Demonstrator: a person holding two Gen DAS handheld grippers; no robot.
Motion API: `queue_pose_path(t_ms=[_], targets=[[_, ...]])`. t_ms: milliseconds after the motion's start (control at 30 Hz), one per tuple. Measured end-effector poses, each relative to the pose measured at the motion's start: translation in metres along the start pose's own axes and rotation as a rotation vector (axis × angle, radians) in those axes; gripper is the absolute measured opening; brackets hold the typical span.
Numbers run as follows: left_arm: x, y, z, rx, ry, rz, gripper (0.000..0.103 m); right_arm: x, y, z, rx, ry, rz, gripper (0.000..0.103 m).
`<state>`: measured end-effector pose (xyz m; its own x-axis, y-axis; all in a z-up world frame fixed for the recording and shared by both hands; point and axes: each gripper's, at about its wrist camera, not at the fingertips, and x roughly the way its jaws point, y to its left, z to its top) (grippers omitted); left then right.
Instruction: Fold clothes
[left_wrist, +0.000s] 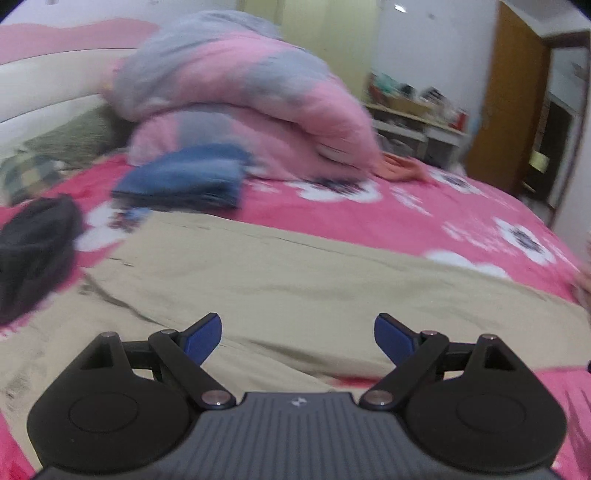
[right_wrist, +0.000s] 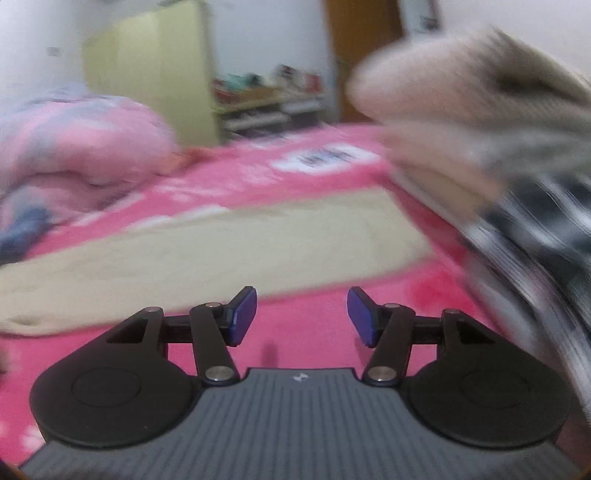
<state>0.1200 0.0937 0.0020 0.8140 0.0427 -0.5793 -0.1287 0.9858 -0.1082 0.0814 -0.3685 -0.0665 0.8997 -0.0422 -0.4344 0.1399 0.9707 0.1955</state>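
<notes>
Left wrist view first, going left to right: a black garment (left_wrist: 35, 254) is sitting bunched at the far left edge of the bed (left_wrist: 424, 210), partly cut off, so I cannot tell what kind of clothing it is. Just right of it and farther back, a stack of blue clothes (left_wrist: 184, 179) is lying already folded, set apart where it is leaving room in the middle. The beige garment (left_wrist: 280, 273) is lying spread flat across the near middle of the pink sheet, which I am judging suits folding; its near edge is running under my left gripper (left_wrist: 297, 338), whose fingers are standing wide apart and holding nothing. Behind, a pink and grey quilt (left_wrist: 240, 96) is lying heaped at the far side. In the right wrist view, my right gripper (right_wrist: 302, 317) is hovering over bare sheet near the beige cloth's right end, its fingers also parted and empty. At far right, a blurred hand (right_wrist: 424, 122) and a checked sleeve (right_wrist: 546, 221) are filling the frame, too smeared to make out what they are doing.
</notes>
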Motion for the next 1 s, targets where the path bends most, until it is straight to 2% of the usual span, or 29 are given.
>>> queue_pose_path(t_ms=[100, 167, 300, 367, 467, 533, 767, 1000], targets=[[0.015, 0.035, -0.005, -0.077, -0.011, -0.005, 0.091, 0.026, 0.069, 0.022, -0.086, 0.065, 0.181, 0.054], [0.028, 0.05, -0.009, -0.118, -0.009, -0.019, 0.091, 0.057, 0.131, 0.038, -0.161, 0.113, 0.268, 0.054], [0.043, 0.058, -0.008, -0.092, -0.067, -0.037, 0.091, 0.133, 0.235, 0.056, -0.285, 0.18, 0.361, 0.054], [0.05, 0.059, -0.007, -0.066, -0.094, -0.044, 0.091, 0.167, 0.27, 0.053, -0.345, 0.211, 0.377, 0.054], [0.06, 0.063, -0.016, -0.042, -0.086, -0.08, 0.091, 0.196, 0.269, 0.027, -0.326, 0.358, 0.36, 0.054], [0.065, 0.071, -0.028, -0.039, -0.064, -0.122, 0.091, 0.181, 0.255, 0.015, -0.332, 0.335, 0.372, 0.054], [0.075, 0.091, -0.044, -0.082, -0.027, -0.221, 0.091, 0.154, 0.261, 0.019, -0.351, 0.329, 0.369, 0.055], [0.078, 0.09, -0.053, -0.068, -0.018, -0.213, 0.091, 0.126, 0.267, 0.022, -0.37, 0.322, 0.365, 0.055]])
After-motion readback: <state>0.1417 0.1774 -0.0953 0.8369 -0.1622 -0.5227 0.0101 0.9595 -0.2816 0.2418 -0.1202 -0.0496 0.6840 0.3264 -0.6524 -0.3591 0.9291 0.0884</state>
